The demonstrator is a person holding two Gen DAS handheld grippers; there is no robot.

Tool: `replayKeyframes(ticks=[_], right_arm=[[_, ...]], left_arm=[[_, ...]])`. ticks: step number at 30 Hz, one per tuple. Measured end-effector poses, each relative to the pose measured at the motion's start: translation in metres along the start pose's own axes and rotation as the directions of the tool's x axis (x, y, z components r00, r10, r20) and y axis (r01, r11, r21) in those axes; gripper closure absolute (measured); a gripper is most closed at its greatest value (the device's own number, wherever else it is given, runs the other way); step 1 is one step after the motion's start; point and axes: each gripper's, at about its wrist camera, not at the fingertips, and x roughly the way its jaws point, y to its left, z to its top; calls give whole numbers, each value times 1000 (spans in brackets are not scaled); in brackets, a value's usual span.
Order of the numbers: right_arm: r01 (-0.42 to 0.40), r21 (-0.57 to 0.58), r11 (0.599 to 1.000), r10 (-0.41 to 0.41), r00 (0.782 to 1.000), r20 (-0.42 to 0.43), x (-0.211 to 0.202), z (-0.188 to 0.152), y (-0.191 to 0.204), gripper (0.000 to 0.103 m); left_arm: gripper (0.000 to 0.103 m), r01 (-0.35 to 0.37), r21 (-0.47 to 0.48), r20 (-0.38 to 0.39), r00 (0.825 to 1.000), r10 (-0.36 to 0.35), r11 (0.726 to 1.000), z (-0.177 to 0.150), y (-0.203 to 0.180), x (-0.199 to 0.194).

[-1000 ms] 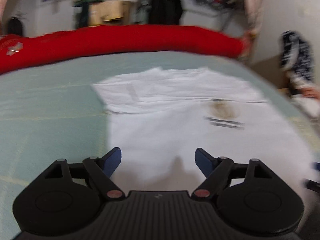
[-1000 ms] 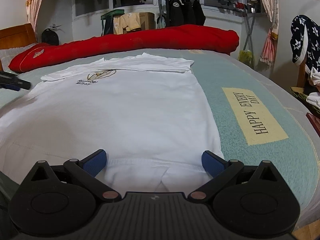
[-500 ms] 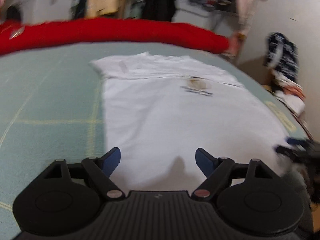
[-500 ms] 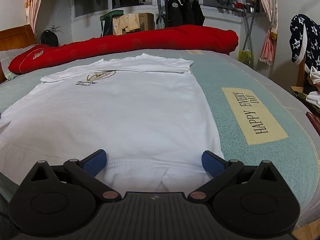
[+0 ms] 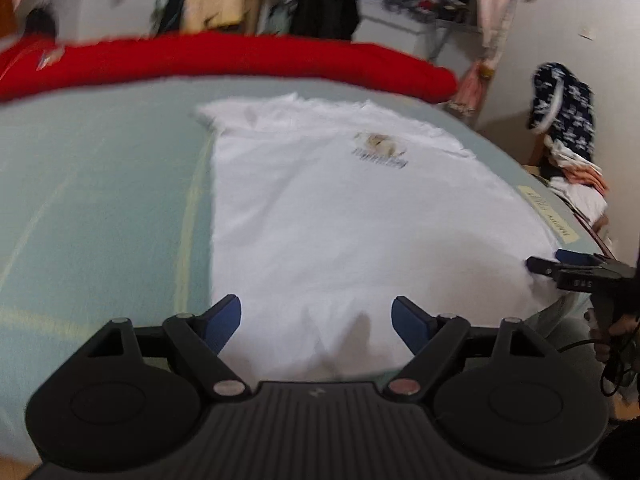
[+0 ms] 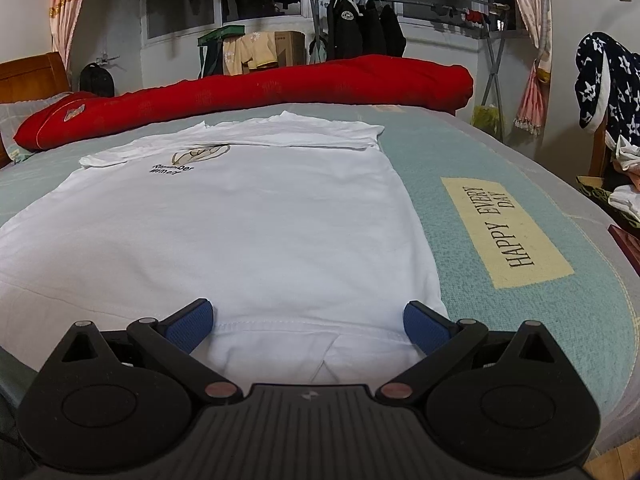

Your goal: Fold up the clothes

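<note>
Bedroom: bed (image 6: 520,152) (clothes rack (image 6: 420,0) nr window)

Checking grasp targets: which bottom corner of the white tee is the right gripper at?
The right gripper is at the white tee's hem corner beside the HAPPY EVERY DAY patch; the left gripper covers the other corner.

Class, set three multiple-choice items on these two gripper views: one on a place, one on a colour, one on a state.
1. Where does the T-shirt lie?
A. flat on the bed cover
B. on the clothes rack
C. on the floor

2. What colour is the long bolster behind the T-shirt?
A. blue
B. red
C. yellow

3. How do the right gripper jaws stand?
A. shut on the hem
B. shut on nothing
C. open over the hem

Key: 1 A, it is spread on the green cover; 2 B, the roll is plainly red; 3 C, the blue pads stand wide apart.
</note>
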Motion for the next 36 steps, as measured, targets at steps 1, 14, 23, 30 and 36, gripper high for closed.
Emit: replayKeyframes(ticks=[1,14,23,30,36], right_arm=[[3,0,1000,-3,1000,2,0,0,1,0],[5,0,1000,-5,1000,-7,1,1,1,0],[9,-14,1000,-10,998,-64,2,13,3,0],[-58,-63,996,56,998,-42,-4,34,22,0],[-118,-130,985,106,990,-97,15,34,45,0]], left_arm=[[20,12,13,11,1000,-12,1000,5,-3,4],[20,24,6,-58,998,-24,1000,-7,-4,25],[19,-9,193,16,1000,6,981,23,-34,23],[19,17,308,15,1000,-22,951,39,-72,59],[19,42,286,-62,998,-25,957,20,-78,82]])
